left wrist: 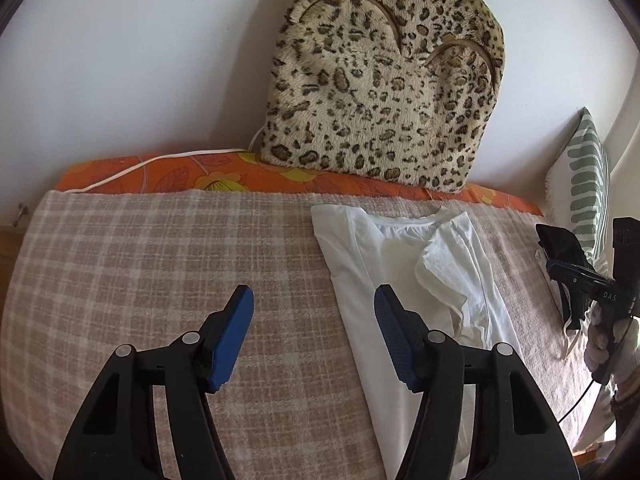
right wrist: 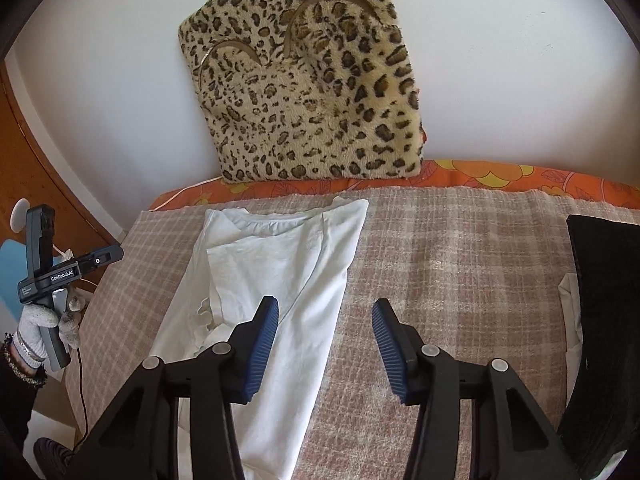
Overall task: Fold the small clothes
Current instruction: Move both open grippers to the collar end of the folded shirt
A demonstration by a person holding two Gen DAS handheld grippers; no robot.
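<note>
The white shirt [right wrist: 276,280] lay folded lengthwise on the plaid blanket [right wrist: 440,264], neckline toward the far edge by the leopard cushion [right wrist: 312,92], its long axis running from there toward the near edge. The left gripper [left wrist: 314,332] and right gripper [right wrist: 325,340] hovered above with jaws apart, gripping nothing.

The white shirt's [right wrist: 276,280] lower hem runs past the bottom edge; a black cloth [right wrist: 604,320] at the bed's right edge is cropped.
</note>
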